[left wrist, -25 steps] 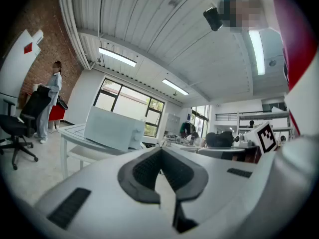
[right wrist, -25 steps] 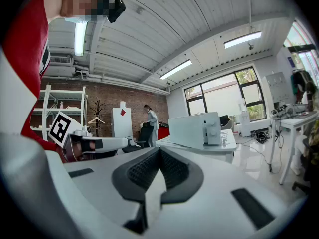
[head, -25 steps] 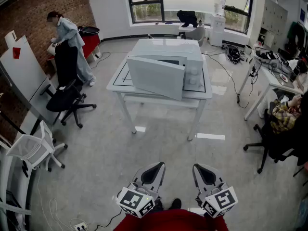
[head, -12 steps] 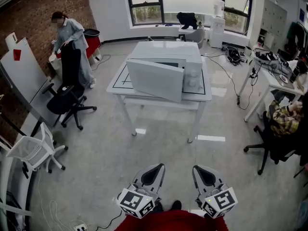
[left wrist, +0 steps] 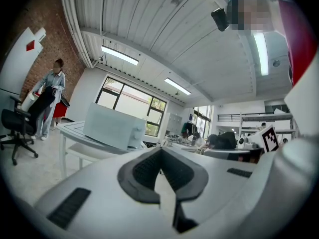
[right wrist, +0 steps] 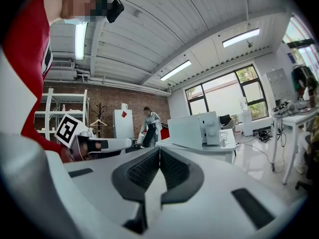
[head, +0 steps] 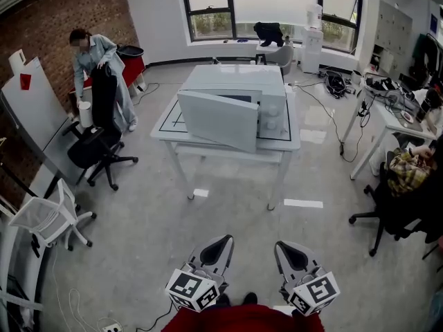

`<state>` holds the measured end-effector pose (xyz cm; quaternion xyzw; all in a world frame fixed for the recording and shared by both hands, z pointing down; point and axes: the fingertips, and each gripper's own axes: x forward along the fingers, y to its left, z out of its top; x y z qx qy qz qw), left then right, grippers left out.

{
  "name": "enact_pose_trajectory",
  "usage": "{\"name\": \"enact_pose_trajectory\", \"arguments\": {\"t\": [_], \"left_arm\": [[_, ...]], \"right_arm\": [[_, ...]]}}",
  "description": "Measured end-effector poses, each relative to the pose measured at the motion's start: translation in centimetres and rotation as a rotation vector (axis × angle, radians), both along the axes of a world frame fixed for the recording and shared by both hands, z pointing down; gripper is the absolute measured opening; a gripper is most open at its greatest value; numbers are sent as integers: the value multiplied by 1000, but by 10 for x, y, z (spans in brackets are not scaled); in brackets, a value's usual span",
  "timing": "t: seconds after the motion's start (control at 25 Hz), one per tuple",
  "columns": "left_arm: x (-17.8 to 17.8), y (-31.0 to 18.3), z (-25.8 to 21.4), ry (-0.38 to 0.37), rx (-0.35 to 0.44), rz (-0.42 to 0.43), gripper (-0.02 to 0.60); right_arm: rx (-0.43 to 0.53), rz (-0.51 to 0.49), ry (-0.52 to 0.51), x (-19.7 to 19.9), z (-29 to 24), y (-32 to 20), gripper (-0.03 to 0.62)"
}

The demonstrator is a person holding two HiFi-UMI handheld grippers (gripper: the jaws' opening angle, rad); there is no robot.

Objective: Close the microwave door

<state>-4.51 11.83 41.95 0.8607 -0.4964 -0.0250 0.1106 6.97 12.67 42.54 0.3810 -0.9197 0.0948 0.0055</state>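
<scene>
A white microwave (head: 239, 92) stands on a white table (head: 173, 126) across the room, its door (head: 218, 120) swung partly open toward me. Both grippers hang low at the near edge, far from the table. My left gripper (head: 223, 241) and right gripper (head: 280, 245) point level at the table with nothing in them. In the left gripper view the dark pads of the left gripper (left wrist: 160, 152) meet, and the microwave (left wrist: 112, 128) shows beyond them. The right gripper (right wrist: 159, 151) is also closed pad to pad, with the microwave (right wrist: 197, 128) ahead to its right.
A person (head: 97, 64) stands at the far left beside a black office chair (head: 97, 151). A white chair (head: 45, 216) is nearer on the left. Desks (head: 387, 109) and a seated person (head: 408, 171) fill the right side. Cables (head: 332, 116) trail over the floor.
The standing person at the left has straightened and shifted beside the chair. The head view has drifted slightly. Neither gripper nor the microwave door has visibly moved.
</scene>
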Motion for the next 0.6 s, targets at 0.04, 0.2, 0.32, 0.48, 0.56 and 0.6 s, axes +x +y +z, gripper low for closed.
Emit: {"name": "enact_pose_trajectory", "arguments": {"t": [0.04, 0.2, 0.32, 0.48, 0.56, 0.6], "left_arm": [[3, -3, 1, 2, -1, -3, 8], [11, -10, 0, 5, 2, -18, 8], [14, -15, -3, -8, 12, -36, 8], [15, -28, -6, -41, 22, -46, 8], [13, -38, -6, -47, 21, -48, 8], [11, -46, -6, -50, 22, -52, 8]], "right_arm": [[3, 0, 3, 4, 0, -2, 14], [20, -8, 12, 18, -2, -10, 12], [38, -16, 28, 24, -5, -14, 14], [45, 1, 27, 33, -8, -30, 12], [47, 13, 12, 35, -9, -42, 12], [49, 17, 9, 35, -9, -49, 14]]}}
